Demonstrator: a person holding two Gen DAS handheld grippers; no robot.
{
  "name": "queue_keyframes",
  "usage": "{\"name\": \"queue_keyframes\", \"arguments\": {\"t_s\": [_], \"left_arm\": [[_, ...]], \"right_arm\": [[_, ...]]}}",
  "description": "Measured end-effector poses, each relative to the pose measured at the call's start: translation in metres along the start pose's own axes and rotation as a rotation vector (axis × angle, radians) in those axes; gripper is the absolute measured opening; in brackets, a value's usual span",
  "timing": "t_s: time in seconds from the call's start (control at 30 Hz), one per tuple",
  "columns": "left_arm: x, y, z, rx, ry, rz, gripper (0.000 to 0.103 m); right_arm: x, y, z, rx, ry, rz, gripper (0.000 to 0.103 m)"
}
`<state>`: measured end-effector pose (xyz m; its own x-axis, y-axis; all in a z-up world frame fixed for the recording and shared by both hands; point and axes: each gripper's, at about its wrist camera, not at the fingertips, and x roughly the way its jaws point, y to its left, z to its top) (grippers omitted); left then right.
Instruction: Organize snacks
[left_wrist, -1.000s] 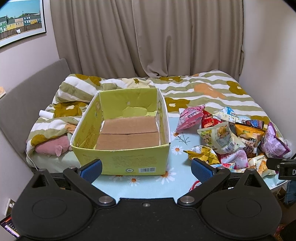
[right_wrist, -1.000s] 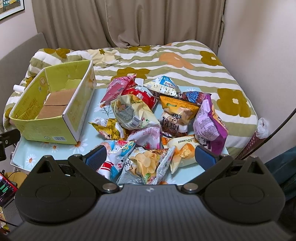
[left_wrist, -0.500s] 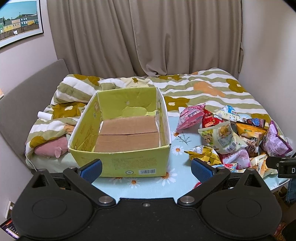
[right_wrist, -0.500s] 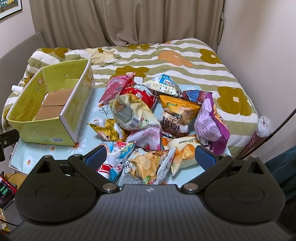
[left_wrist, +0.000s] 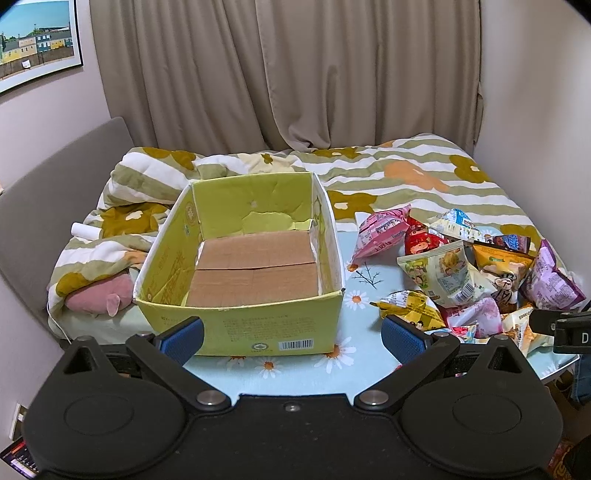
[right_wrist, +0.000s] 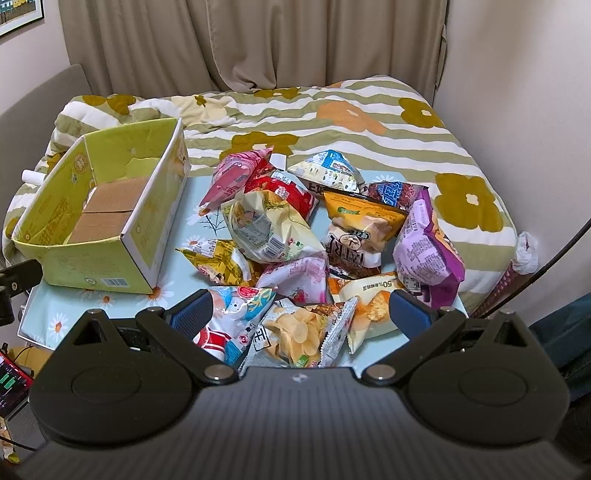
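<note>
On the daisy-print table (left_wrist: 295, 373), the empty yellow box (left_wrist: 243, 325) is set beside the snack pile (right_wrist: 295, 251) for loading, both grippers, left gripper (left_wrist: 291, 334) and right gripper (right_wrist: 301, 314), being held spread and empty.

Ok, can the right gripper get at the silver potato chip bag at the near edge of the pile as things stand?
Probably yes. The right gripper is open and empty, and the silver potato chip bag lies right between its fingers on top of the pile, with nothing over it. A blue-and-red snack bag crowds its left side.
</note>
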<state>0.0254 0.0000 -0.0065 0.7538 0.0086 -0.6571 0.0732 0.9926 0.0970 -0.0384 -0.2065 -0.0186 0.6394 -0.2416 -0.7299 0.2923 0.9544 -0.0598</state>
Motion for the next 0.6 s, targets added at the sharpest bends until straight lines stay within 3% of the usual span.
{"name": "queue_keyframes", "arguments": {"t_s": [0.6], "left_arm": [[0.0047, 0.0040, 0.0030, 0.014, 0.002, -0.008, 0.103]], "right_arm": [[0.0020, 0.0078, 0.0043, -0.001, -0.001, -0.005, 0.103]]}}
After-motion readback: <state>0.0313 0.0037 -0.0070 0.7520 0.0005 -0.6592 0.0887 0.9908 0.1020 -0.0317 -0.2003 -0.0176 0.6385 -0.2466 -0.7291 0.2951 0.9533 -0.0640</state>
